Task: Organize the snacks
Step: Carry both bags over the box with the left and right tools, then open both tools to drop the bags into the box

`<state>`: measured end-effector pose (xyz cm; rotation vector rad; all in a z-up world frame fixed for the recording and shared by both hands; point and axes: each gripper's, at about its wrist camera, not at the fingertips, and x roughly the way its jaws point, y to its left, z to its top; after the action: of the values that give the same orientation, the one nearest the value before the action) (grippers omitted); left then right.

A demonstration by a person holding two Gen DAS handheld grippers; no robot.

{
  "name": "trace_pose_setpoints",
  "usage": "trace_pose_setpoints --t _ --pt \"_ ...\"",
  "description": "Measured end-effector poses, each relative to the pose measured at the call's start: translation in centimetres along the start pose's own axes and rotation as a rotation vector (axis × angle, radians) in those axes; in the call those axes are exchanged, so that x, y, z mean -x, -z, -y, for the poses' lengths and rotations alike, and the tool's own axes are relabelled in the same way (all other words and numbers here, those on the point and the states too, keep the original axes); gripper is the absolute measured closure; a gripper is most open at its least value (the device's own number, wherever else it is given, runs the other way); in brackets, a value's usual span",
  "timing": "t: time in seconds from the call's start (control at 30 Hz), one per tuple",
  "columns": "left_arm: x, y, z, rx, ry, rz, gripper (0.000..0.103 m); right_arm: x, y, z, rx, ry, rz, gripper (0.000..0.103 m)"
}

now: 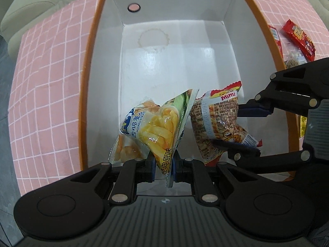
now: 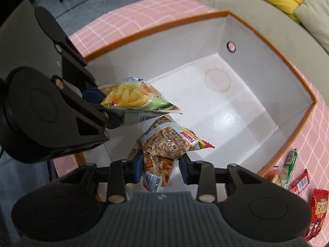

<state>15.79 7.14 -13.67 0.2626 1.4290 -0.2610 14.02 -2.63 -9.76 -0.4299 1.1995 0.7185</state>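
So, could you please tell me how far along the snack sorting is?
Done: nothing lies in the box yet. In hand: the left gripper holds the potato stick bag and the right gripper the Mimi bag above it. Left: red packets on the tablecloth.

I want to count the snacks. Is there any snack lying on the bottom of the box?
No, the box floor is bare; both packets hang in the grippers.
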Motion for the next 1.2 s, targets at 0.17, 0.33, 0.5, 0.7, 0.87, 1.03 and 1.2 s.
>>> trace_pose_setpoints --t 0.17,0.33,0.5,0.7,0.87,1.03,1.2 --pt "-1.3 -0.3 -0.6 0.009 0.012 -0.031 0.087 -1.5 0.2 0.4 -0.014 0.0 -0.038 0.069" --pt "-2.2 -0.5 -1.0 0.012 0.016 -0.058 0.086 -2.6 -0.1 0.3 -0.013 0.007 -0.055 0.069" --pt "-2.1 -0.4 -0.8 0.014 0.0 -0.048 0.079 -2.8 -0.1 0.3 -0.01 0.019 -0.06 0.066" --pt "-0.6 -0.1 -0.2 0.007 -0.033 -0.007 0.06 -1.1 -0.1 -0.2 0.006 0.065 -0.021 0.052" --pt "2.0 0.5 0.3 -0.011 -0.067 0.051 0.039 1.5 0.1 -0.2 0.004 0.096 0.029 0.024" --pt "5.2 1.3 0.2 0.027 -0.074 0.141 0.028 4.6 0.5 -0.1 0.004 0.152 0.092 0.018" --pt "8.9 2.3 1.0 0.066 -0.059 0.272 0.026 8.1 1.7 0.1 -0.053 0.158 0.189 0.014"
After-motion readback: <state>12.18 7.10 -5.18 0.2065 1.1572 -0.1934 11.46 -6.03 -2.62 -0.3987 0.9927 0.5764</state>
